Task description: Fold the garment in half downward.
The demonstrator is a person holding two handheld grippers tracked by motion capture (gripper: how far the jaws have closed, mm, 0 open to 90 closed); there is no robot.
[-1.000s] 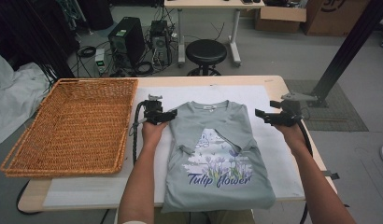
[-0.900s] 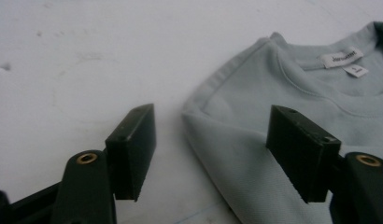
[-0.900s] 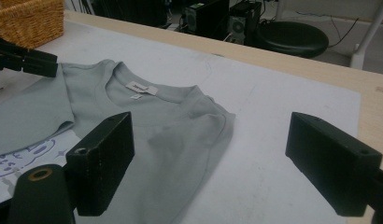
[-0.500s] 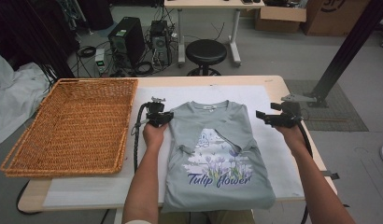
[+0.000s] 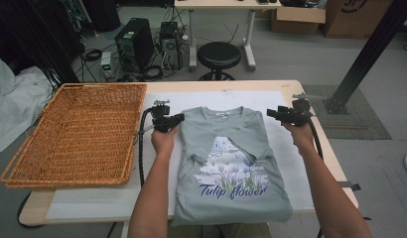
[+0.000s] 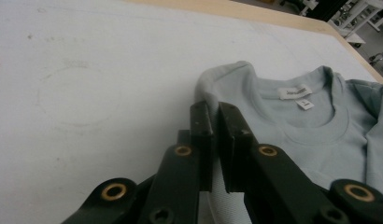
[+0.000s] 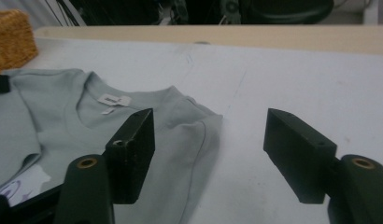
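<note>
A grey-green T-shirt (image 5: 231,168) printed "Tulip flower" lies folded on the white mat, collar away from me. My left gripper (image 5: 177,119) is at its left shoulder, shut on the shoulder fabric (image 6: 206,88), which shows pinched between the closed jaws (image 6: 215,121). My right gripper (image 5: 272,113) hovers at the right shoulder. Its jaws (image 7: 210,135) have just been closing but stand wide apart. The shoulder edge (image 7: 199,126) lies between and beyond them, and the pads do not touch it. The collar label (image 7: 114,100) faces up.
A wide wicker basket (image 5: 77,134) stands to the left of the shirt, close to my left gripper's cable. The white mat (image 5: 296,168) covers the tabletop. Beyond the table's far edge are a black stool (image 5: 219,54) and computer towers (image 5: 137,44).
The left gripper's jaws have closed on the shirt's left shoulder. The right gripper has edged inward and down toward the right shoulder, and its jaws have narrowed.
</note>
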